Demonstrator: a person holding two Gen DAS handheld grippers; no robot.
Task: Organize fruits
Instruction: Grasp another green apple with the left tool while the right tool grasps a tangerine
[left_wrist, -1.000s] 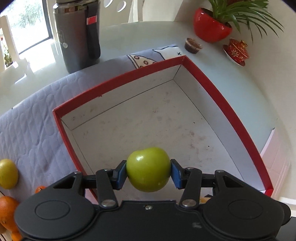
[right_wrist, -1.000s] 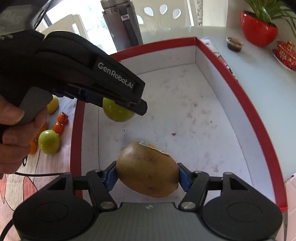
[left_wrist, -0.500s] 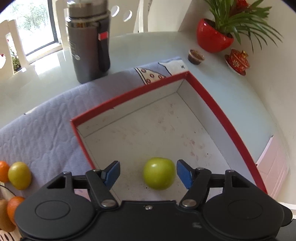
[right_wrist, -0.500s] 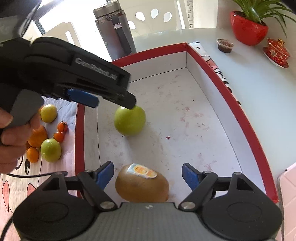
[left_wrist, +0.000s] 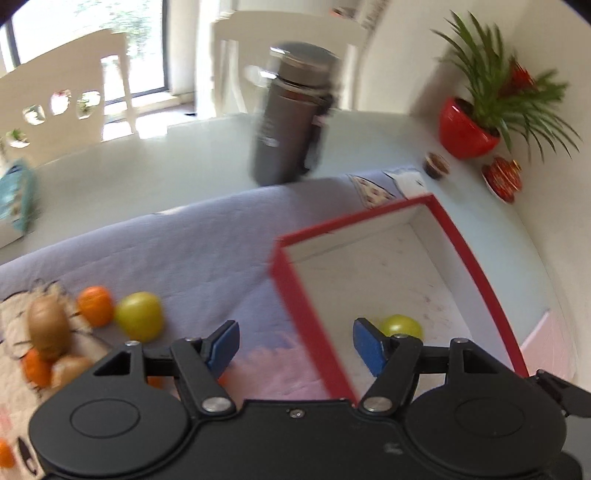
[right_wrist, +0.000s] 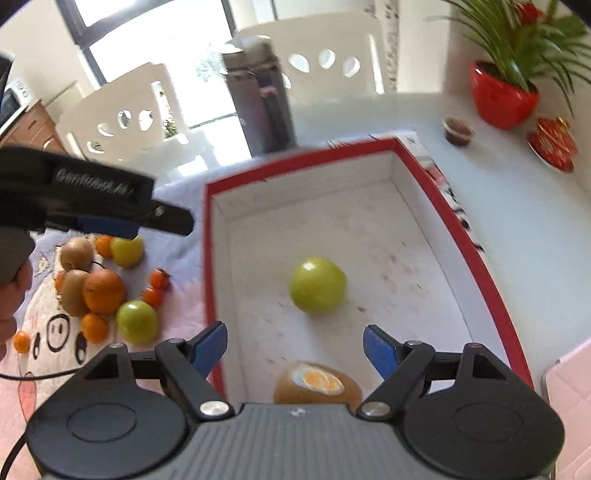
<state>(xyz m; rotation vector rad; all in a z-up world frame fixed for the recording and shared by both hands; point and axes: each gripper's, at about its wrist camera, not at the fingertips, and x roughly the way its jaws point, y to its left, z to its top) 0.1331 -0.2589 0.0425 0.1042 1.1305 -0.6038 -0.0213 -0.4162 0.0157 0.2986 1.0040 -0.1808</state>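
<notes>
Hovering with blue pads spread and empty: right gripper (right_wrist: 294, 347) over the red-rimmed box (right_wrist: 491, 273), kiwi (right_wrist: 317, 384) with yolk-coloured sticker just below, green apple (right_wrist: 318, 285) beyond. Left gripper (left_wrist: 293, 341), likewise spread, nearer the loose fruit pile (right_wrist: 99, 288) lying leftward on the cloth. "GenRobot.AI" legible, blurred.

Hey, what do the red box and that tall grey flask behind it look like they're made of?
Red box: probably cardboard, with thin straight walls, a matte white inside marked with stains, and a red outer skin. Grey flask: looks like brushed metal with a dull sheen and a dark strap, though motion blur leaves that uncertain.
</notes>
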